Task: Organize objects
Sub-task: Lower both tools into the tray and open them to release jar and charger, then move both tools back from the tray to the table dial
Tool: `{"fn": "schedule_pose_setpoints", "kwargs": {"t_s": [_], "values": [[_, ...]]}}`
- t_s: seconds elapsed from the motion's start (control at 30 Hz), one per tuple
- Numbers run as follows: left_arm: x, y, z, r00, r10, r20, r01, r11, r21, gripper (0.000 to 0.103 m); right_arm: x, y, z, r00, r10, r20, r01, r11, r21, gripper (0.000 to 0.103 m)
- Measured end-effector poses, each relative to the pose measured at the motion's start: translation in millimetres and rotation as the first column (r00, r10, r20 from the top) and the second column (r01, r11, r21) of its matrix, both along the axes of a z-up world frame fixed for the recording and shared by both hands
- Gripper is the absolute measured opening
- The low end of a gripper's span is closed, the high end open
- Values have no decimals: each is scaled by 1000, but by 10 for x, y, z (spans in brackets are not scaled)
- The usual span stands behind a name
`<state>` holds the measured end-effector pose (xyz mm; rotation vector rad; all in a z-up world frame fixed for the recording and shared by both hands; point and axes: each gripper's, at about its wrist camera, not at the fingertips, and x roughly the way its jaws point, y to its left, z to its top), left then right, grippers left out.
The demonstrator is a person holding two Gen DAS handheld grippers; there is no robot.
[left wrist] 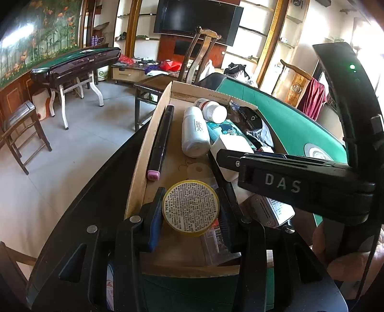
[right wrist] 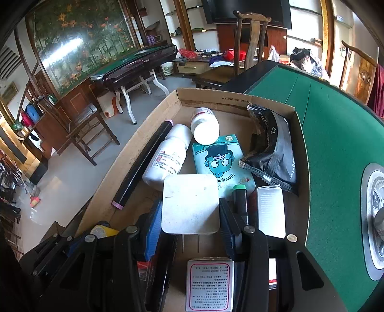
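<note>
Left gripper (left wrist: 190, 211): we are clamping the yellow-rimmed tin (left wrist: 190, 207) between both pads, low over the near end of the cardboard box (left wrist: 144, 153).
Right gripper (right wrist: 190, 216): we are pinching the white charger (right wrist: 190, 204) by its sides, prongs toward us, near the box's middle.
Free room: we are judging the bare floor beside the black marker (left wrist: 160, 141), along the box's left wall, as the tin's best spot.
Care: we are keeping the two tools apart, since the right one is crossing just beside the tin.
Neighbours: we are avoiding nudging the white bottle (right wrist: 165, 156).

wall television (left wrist: 198, 20), wooden chair (right wrist: 249, 36), flower mural (right wrist: 79, 45)
</note>
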<state>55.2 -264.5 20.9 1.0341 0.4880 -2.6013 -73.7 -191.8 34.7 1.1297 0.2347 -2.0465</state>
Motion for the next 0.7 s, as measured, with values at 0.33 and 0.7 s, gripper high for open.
{"fn": "schedule_pose_setpoints", "kwargs": {"t_s": [0.33,0.7], "values": [[42,-6,28,1000,0,-31,0,1000,11,51,30,262,209,999,-18,33,21,995,-102,52],[114,197,260,996,-34,-85,35,999,0,52,39,1236,427,992,-123,33,127,970,-207,58]]}}
